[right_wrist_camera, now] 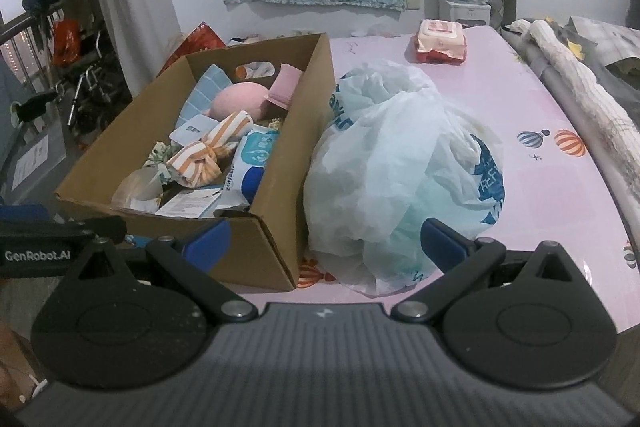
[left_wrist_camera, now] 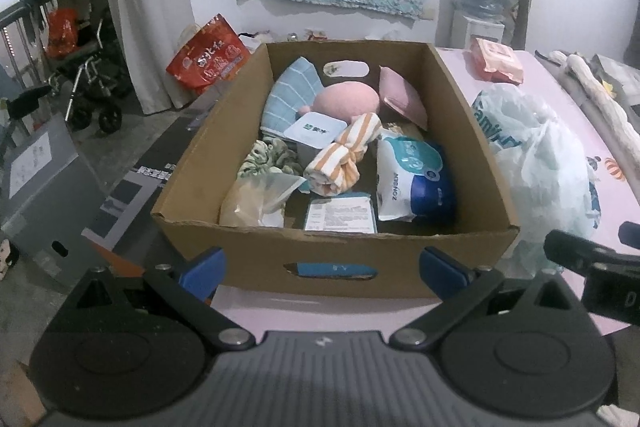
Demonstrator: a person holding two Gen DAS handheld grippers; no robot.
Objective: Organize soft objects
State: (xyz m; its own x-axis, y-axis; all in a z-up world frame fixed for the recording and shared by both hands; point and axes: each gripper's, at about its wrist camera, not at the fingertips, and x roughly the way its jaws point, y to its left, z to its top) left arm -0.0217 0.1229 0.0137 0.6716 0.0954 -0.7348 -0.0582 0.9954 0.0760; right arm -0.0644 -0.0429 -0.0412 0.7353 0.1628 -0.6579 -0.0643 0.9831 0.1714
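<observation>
Both tongs released, empty: left gripper [left_wrist_camera: 324, 269] faces cardboard box [left_wrist_camera: 476, 131], right gripper [right_wrist_camera: 325, 239] faces plastic bag [right_wrist_camera: 384, 163].

Both views are dim, with a cool bluish cast. Fisheye bending curves the edges, and the corners go black. Detail looks soft and slightly grainy throughout.

Left gripper [left_wrist_camera: 323, 269] is hanging level with both blue-tipped fingers [left_wrist_camera: 202, 267] spread wide, nothing sitting between the jaws. Right gripper [right_wrist_camera: 325, 241] is holding the same pose, fingers [right_wrist_camera: 442, 243] fully apart, gap bare. The two are sitting side by side, each one's black body showing just outside the other's jaws.
</observation>
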